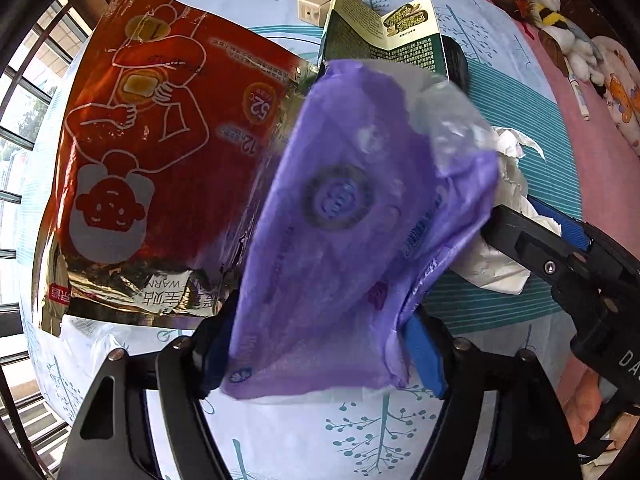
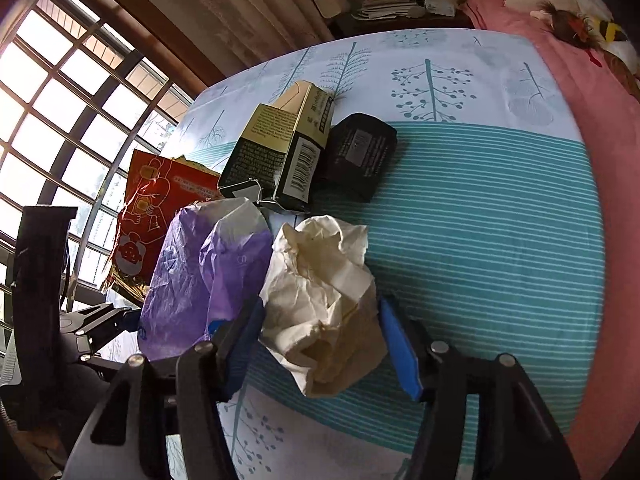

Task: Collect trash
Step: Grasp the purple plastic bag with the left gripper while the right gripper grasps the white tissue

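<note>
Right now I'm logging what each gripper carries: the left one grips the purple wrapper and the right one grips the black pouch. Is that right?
Not quite. The left gripper does grip the purple wrapper, but the right gripper holds the crumpled white tissue, as the right wrist view shows. The black pouch lies untouched on the bedsheet, farther away.

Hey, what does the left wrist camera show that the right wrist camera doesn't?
Only the left wrist view: a white pen on the pink blanket.
Only the right wrist view: stacked papers behind the bed.
Both: purple wrapper in the left gripper, crumpled tissue in the right gripper, red warmer packet, green carton.
</note>
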